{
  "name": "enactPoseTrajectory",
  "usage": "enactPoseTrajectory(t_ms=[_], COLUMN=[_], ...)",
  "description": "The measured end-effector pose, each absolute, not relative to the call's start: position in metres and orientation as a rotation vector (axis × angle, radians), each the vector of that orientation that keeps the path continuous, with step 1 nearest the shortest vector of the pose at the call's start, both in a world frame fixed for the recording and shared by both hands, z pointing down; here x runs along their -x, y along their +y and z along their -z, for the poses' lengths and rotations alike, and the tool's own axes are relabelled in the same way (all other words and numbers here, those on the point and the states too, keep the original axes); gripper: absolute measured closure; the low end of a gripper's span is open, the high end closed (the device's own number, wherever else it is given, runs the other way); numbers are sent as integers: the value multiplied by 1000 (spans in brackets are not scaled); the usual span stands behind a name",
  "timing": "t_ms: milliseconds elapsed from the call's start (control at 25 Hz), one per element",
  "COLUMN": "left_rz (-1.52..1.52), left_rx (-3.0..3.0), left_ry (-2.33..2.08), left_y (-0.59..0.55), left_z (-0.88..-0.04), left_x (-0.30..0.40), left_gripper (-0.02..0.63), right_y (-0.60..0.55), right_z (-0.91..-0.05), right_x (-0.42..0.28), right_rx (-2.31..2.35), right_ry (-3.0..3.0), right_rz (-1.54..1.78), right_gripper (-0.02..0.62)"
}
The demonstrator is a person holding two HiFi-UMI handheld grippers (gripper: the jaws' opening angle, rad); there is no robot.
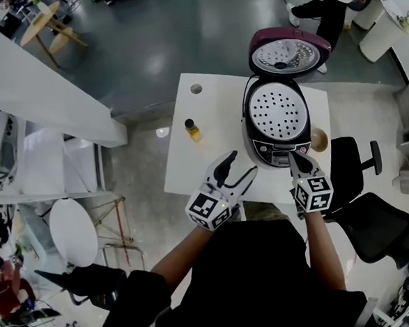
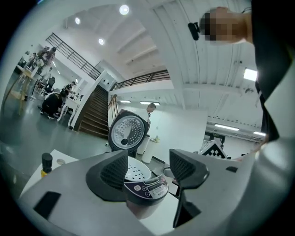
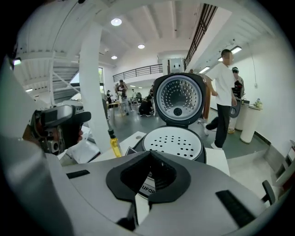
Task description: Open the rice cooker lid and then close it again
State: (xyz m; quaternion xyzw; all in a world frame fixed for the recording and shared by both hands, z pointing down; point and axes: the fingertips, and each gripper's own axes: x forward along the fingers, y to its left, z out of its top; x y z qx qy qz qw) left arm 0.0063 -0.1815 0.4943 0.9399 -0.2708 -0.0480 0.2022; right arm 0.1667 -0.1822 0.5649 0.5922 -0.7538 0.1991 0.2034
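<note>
The rice cooker (image 1: pixel 279 122) stands on the white table (image 1: pixel 213 134) with its dark red lid (image 1: pixel 285 52) swung fully up and back, a perforated white tray covering the pot. My left gripper (image 1: pixel 237 169) hovers open over the table's front edge, left of the cooker, with nothing between its jaws. My right gripper (image 1: pixel 294 158) is shut and empty, its tip just in front of the cooker's control panel (image 1: pixel 282 148). In the left gripper view the cooker (image 2: pixel 140 179) shows between the spread jaws. In the right gripper view the open lid (image 3: pixel 179 97) rises behind the tray (image 3: pixel 174 142).
A small yellow bottle (image 1: pixel 192 130) with a dark cap stands on the table left of the cooker. A brownish round object (image 1: pixel 319 139) sits at the cooker's right. A black office chair (image 1: pixel 364 204) is at the table's right. A person (image 1: pixel 333 3) stands beyond the table.
</note>
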Motion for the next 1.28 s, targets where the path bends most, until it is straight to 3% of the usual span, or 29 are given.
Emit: enactPoseTrajectory(t_ms=[480, 1280], left_rz=[114, 144], left_rx=[-2706, -2898], left_ry=[-742, -705], left_y=[-249, -364], left_z=[-451, -374], left_x=[-63, -132], left_gripper=[347, 347], right_y=[-203, -221], right_z=[-526, -548], right_x=[-198, -229], right_rx=[-1750, -1668], right_ry=[-2236, -2234], right_rz=[-606, -645], right_gripper=[595, 595])
